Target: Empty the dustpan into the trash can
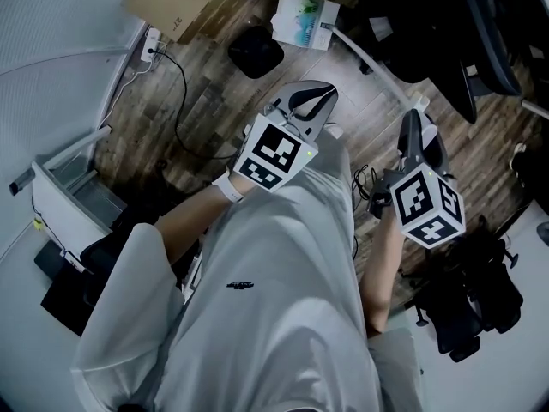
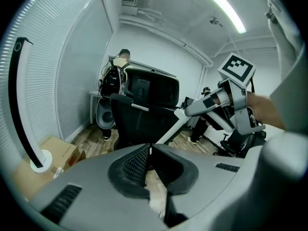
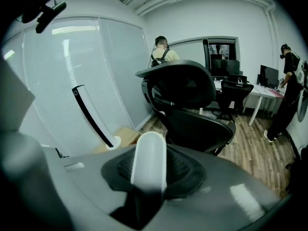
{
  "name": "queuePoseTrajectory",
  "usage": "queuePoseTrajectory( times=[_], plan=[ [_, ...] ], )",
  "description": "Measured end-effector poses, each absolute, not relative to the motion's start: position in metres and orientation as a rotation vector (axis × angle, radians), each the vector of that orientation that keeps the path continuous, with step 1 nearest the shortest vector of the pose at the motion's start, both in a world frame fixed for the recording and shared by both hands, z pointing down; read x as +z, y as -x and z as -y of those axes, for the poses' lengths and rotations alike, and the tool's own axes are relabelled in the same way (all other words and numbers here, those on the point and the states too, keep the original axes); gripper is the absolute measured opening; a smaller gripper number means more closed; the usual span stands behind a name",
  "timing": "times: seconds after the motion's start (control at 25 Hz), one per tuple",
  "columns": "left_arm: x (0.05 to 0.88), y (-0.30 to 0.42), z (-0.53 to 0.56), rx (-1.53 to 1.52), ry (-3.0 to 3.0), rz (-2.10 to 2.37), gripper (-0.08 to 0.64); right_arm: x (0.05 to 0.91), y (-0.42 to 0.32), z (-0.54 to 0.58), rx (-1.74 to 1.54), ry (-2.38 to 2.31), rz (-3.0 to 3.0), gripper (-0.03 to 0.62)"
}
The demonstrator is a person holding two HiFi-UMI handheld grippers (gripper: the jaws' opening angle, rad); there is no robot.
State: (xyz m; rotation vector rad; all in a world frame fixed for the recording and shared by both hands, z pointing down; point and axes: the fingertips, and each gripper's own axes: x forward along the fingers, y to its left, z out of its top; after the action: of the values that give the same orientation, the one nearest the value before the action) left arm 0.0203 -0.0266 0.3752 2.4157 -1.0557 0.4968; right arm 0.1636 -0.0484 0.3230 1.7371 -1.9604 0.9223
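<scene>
The dustpan point(image 1: 304, 17) is over the wooden floor point(image 1: 214, 93), just beside the black trash can point(image 1: 255, 50). Its long white handle point(image 3: 150, 162) runs back to the right gripper point(image 1: 413, 125), whose fingers are clamped on the handle's end. The left gripper point(image 1: 316, 94) is alongside, fingers closed on nothing.

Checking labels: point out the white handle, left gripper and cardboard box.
white handle point(image 3: 149, 162), right gripper view, its rounded upper part
left gripper point(image 2: 150, 149), left gripper view, where its shut fingers meet
cardboard box point(image 2: 65, 150), left gripper view, top face
</scene>
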Motion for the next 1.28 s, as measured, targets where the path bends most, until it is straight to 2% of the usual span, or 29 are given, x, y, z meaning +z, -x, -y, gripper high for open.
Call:
queuePoseTrajectory(
  times=[0.12, 0.24, 0.56, 1.12, 1.28],
  plan=[
    [0.379, -0.026, 0.029, 0.508, -2.447, 1.032, 0.012, 0.315, -0.154, 0.048, 0.901, -1.719, 1.993, 0.117],
    [0.392, -0.032, 0.034, 0.547, -2.456, 0.986, 0.097, 0.312, -0.142, 0.047, 0.883, -1.685, 2.021, 0.117],
    [0.4, -0.061, 0.048, 0.64, -2.553, 0.874, 0.14, 0.299, -0.127, 0.041, 0.867, -1.647, 2.066, 0.117],
    [0.38, -0.095, 0.043, 0.668, -2.774, 0.787, 0.147, 0.287, -0.109, 0.026, 0.805, -1.552, 2.117, 0.118],
    [0.375, -0.097, 0.045, 0.685, -2.825, 0.779, 0.118, 0.284, -0.107, 0.029, 0.797, -1.54, 2.123, 0.118]
  ],
)
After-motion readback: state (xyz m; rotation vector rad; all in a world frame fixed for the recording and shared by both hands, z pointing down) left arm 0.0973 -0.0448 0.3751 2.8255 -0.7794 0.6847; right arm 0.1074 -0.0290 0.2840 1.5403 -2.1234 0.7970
